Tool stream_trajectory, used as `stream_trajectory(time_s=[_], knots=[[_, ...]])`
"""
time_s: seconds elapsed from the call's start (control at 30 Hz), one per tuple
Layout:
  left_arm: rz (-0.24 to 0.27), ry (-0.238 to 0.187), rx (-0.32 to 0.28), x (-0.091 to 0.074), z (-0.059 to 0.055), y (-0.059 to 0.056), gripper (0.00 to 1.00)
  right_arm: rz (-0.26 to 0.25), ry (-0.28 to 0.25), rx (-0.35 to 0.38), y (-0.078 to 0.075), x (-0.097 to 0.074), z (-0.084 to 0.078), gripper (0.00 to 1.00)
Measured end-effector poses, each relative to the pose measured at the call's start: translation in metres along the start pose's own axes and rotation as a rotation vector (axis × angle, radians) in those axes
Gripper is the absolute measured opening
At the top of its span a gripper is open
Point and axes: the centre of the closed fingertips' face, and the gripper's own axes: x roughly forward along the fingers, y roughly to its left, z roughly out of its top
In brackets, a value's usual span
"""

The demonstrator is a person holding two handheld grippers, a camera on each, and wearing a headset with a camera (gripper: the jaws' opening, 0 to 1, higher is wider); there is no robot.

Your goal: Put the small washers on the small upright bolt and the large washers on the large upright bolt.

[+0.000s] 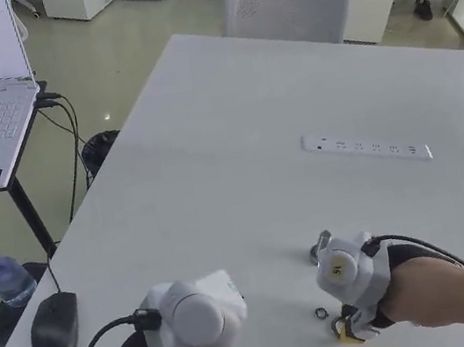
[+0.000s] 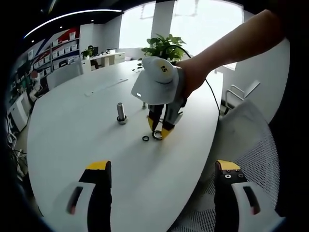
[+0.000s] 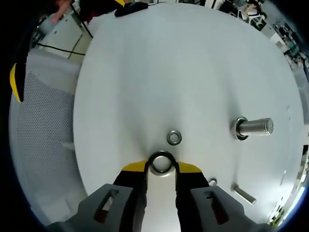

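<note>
Right tool point(image 3: 161, 167) clamps 1 large washer point(image 3: 161, 163), lower centre; next, lift it over the large bolt point(image 3: 253, 127), right. Left tool point(image 2: 162, 166) stands with jaws apart.

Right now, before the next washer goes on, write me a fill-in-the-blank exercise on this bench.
The right hand-held gripper is ___ on the large washer.
The left hand-held gripper has its jaws ___ and holds nothing.
The small washer lies ___ on the table.
The large bolt stands ___.
Missing words: shut; open; flat; upright.
</note>
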Motion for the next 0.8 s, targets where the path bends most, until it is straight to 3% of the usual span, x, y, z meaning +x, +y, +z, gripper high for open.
stream_trajectory(time_s=[0.2, 0.3, 0.57, 0.8], knots=[[0.015, 0.011, 0.01, 0.001, -0.004, 0.004, 0.97, -0.007, 0.001, -0.001, -0.006, -0.007, -0.008, 0.21], [0.014, 0.009, -0.004, 0.0, -0.004, 0.005, 0.99, -0.008, -0.015, 0.034, -0.01, -0.013, -0.009, 0.21], [0.017, 0.003, 0.0, -0.002, -0.004, 0.007, 0.99, -0.02, -0.012, 0.047, -0.014, -0.026, -0.018, 0.21], [0.017, 0.002, -0.008, -0.001, -0.006, 0.008, 0.99, -0.014, -0.03, 0.066, -0.017, -0.037, -0.015, 0.22]])
